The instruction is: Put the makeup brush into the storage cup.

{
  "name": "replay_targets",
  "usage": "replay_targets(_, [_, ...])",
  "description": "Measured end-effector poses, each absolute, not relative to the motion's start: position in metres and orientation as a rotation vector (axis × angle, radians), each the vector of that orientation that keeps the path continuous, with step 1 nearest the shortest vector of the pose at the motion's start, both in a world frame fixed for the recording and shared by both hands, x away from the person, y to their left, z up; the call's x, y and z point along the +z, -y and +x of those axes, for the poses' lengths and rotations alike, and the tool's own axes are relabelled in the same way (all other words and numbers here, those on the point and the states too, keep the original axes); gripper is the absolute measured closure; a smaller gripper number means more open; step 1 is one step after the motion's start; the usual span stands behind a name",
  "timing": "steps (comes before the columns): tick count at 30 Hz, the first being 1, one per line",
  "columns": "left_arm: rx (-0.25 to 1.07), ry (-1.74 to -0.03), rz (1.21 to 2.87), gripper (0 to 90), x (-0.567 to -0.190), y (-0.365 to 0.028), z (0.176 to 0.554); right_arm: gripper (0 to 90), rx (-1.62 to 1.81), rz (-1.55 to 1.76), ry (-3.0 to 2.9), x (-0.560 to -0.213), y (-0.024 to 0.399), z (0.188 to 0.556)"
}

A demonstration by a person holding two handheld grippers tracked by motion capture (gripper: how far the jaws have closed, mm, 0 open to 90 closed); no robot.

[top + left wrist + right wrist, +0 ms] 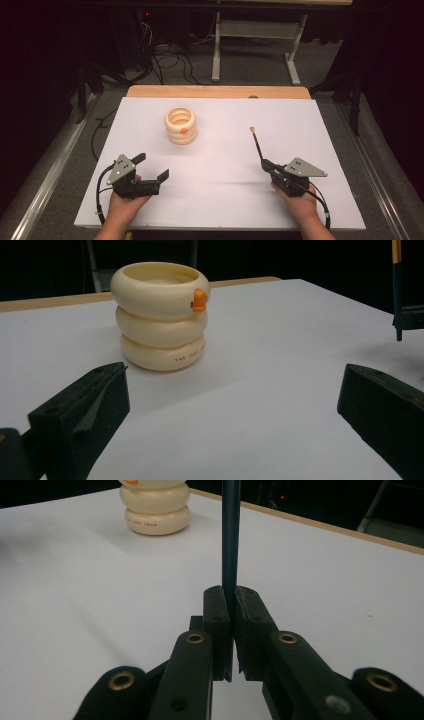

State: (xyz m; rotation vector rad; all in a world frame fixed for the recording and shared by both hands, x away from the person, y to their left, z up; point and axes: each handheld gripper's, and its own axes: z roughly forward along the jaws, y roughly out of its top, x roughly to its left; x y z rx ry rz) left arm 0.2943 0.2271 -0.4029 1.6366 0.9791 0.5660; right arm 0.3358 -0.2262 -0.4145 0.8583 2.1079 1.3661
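Observation:
A cream holder (181,125) shaped like three stacked rings, with a small orange mark, stands upright on the white table (220,200) left of centre. It is also seen in the left gripper view as the holder (161,315) and in the right gripper view as the holder (156,507). My right gripper (265,164) at the front right is shut on a thin dark brush (257,144) that sticks out away from me, its light tip (252,129) far from the jaws. The brush handle (230,535) runs up from my right gripper (230,600). My left gripper (151,167) rests open at the front left, nothing between its fingers (87,410).
A wooden strip (218,91) lines the table's far edge. Beyond it a white desk frame (255,45) and cables (170,60) lie on the floor. The holder stands well apart from both grippers.

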Motion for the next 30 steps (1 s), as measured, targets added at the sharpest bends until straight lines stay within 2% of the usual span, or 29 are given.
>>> replay_targets(30, [0.564,-0.968,1.647,0.9,-0.404,-0.224,0.295,86.8,1.400,0.757,-2.173,-0.416,0.176,0.331])
